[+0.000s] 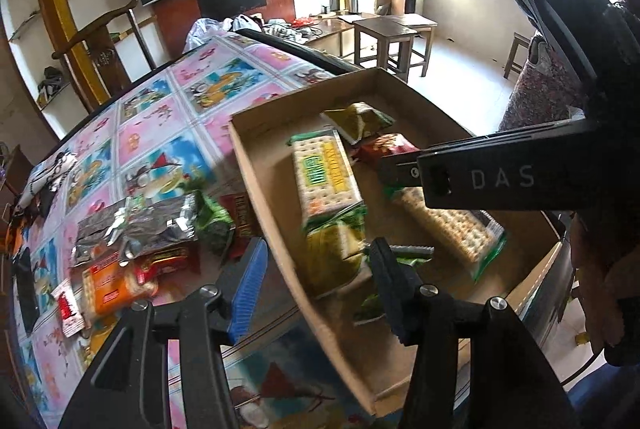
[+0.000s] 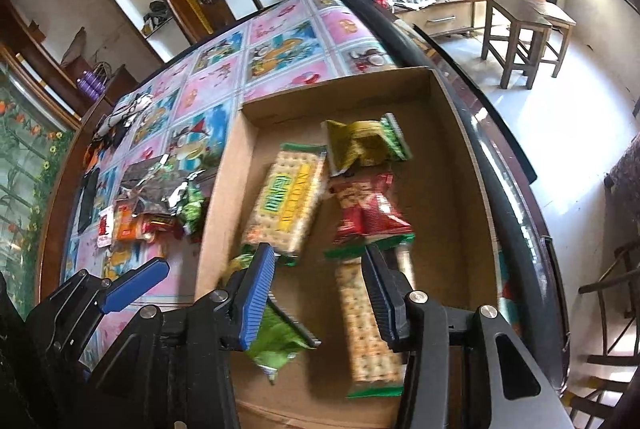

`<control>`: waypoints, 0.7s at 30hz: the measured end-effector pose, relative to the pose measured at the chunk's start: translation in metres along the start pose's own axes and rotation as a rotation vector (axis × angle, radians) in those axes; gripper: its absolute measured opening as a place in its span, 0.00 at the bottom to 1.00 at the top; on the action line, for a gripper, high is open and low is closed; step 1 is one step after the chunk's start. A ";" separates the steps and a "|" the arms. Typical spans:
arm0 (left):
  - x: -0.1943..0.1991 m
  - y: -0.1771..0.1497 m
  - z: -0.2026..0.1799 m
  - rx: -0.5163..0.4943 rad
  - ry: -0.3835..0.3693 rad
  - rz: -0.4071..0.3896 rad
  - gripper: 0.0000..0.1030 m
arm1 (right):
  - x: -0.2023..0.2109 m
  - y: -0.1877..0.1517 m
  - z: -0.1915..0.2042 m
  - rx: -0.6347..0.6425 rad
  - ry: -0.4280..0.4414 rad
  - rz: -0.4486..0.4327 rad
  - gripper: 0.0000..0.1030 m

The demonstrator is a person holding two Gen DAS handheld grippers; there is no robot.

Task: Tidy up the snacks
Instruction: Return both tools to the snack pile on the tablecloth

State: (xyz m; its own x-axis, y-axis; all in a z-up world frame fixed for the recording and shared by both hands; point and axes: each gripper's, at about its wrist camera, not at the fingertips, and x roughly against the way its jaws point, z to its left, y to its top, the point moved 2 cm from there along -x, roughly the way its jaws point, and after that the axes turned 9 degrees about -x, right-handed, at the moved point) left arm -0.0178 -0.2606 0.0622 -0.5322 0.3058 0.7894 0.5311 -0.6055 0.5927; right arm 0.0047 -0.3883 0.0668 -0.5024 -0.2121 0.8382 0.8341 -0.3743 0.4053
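cardboard box [image 2: 448, 133] sits on the table with the patterned cloth [image 2: 224, 85], near its right edge. inside the box: a cracker pack with yellow-green label [image 2: 286, 201], a second cracker pack [image 2: 370, 325] lying lengthwise, a red snack bag [image 2: 370, 209], an olive-green bag [image 2: 362, 145] toward the far wall, and a bright green bag [image 2: 276, 341] at the near left.

right gripper [image 2: 318, 293] hovers over the box, jaws parted, nothing pinched; the second cracker pack lies below the gap, the bright green bag under the blue left pad.

left gripper [image 1: 316, 277] straddles the box's left wall, jaws parted, gripping nothing. blurred.

outside the box, on the cloth to its left: a loose pile [image 1: 136, 249] with a silver foil bag [image 1: 140, 229], an orange pack [image 1: 112, 285], and small red packets.
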 end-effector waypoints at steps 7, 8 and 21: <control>0.014 -0.016 0.027 0.048 0.037 -0.002 0.51 | -0.005 -0.005 0.034 0.042 0.026 0.004 0.48; 0.016 -0.019 0.034 0.063 0.043 -0.001 0.51 | -0.006 -0.006 0.038 0.048 0.032 0.005 0.48; 0.036 -0.098 0.153 0.383 0.137 0.078 0.51 | -0.025 -0.027 0.107 0.138 0.086 0.043 0.48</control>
State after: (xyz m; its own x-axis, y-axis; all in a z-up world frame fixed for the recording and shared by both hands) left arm 0.0118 -0.0782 0.0572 -0.5494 0.1539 0.8212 0.7668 -0.2976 0.5688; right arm 0.0192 -0.2761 0.0736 -0.4784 -0.3043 0.8237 0.8756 -0.2371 0.4209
